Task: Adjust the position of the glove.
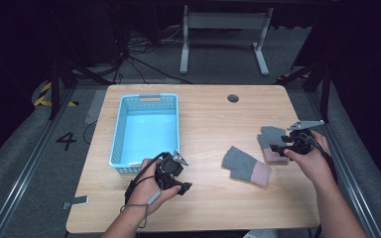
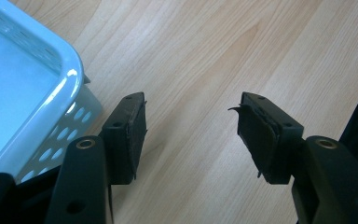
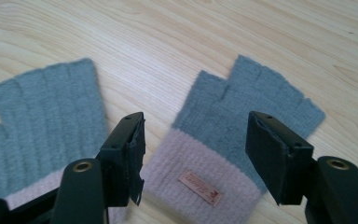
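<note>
Wooden worktop [image 1: 203,124], dark room behind, cables and a desk frame on the floor beyond it

Right claw [image 3: 196,154]: jaws wide apart, nothing gripped. It hovers over the pink cuff of the near glove [image 3: 233,135], cuff and its small label between the jaws, pads not pressing on the fabric. Second glove [image 3: 42,121] lies just to one side, flat, fingers pointing the same way. In the high view both gloves sit on the right half of the worktop, one under the right claw [image 1: 279,147], the other [image 1: 245,166] nearer the middle.

Left claw [image 2: 191,140]: jaws open, bare wood between them, beside the front corner of the blue basket [image 2: 70,70].

Basket [image 1: 146,130] is empty.

Judgement: likely gloves into basket. Nothing moved yet; first grasp about to be made, both gloves left to do
</note>
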